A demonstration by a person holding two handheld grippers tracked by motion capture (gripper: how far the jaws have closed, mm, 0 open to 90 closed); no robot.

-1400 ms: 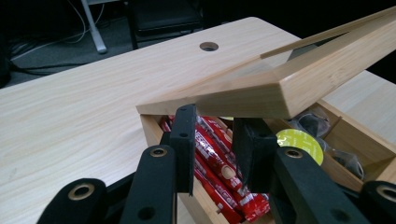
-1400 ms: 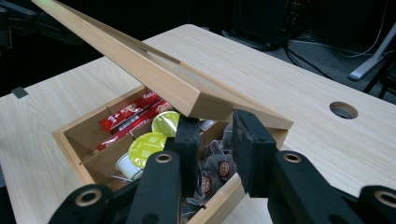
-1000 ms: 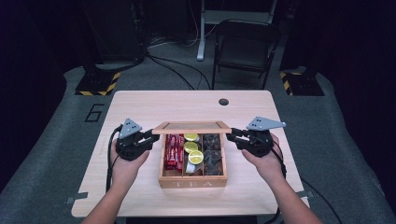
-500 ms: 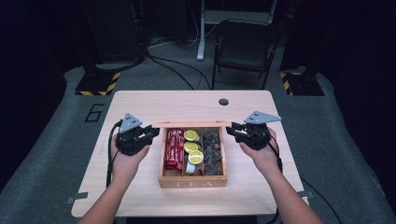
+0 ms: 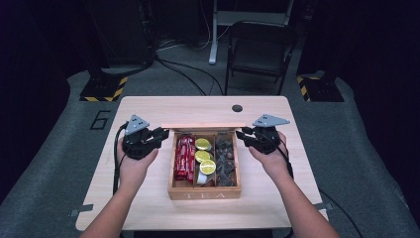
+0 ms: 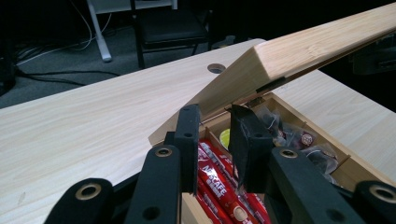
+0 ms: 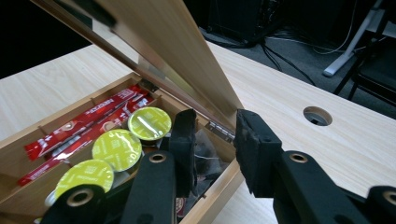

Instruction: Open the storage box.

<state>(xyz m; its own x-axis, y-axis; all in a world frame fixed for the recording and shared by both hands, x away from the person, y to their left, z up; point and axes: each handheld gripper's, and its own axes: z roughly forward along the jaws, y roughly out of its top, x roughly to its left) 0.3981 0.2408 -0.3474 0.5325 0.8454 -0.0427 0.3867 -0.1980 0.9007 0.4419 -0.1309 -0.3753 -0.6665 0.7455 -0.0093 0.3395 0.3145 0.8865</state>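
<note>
Two grippers are working this light wooden tea box (image 5: 204,191) from either side, and the box sits in the middle of the pale wooden table (image 5: 148,106), with "TEA" on its front wall. Its hinged wooden lid (image 5: 203,126) is lifted and stands up along the back edge.

The left gripper (image 5: 159,135) is just beside the box's back left corner. In the left gripper view its black jaws stand a little apart, right at the lid's corner, and I can't tell if the pads actually press on the wood or just sit next to it. The right gripper (image 5: 243,135) mirrors it at the back right corner. Its jaws have just been opening a bit, and in the right gripper view they straddle the box's back right corner under the tilted lid, with a clear gap between the pads and no visible clamp on anything.

Inside there are three compartments. The left one holds red stick sachets (image 5: 184,157) lying lengthwise. The middle one has round yellow-green foil-topped capsules (image 5: 202,156) in a row. The right one is packed with dark clear-wrapped tea bags (image 5: 225,161).

Farther back on the table there's a round cable hole (image 5: 237,108), well apart from the box. Behind the table stands a dark folding chair (image 5: 260,52).
</note>
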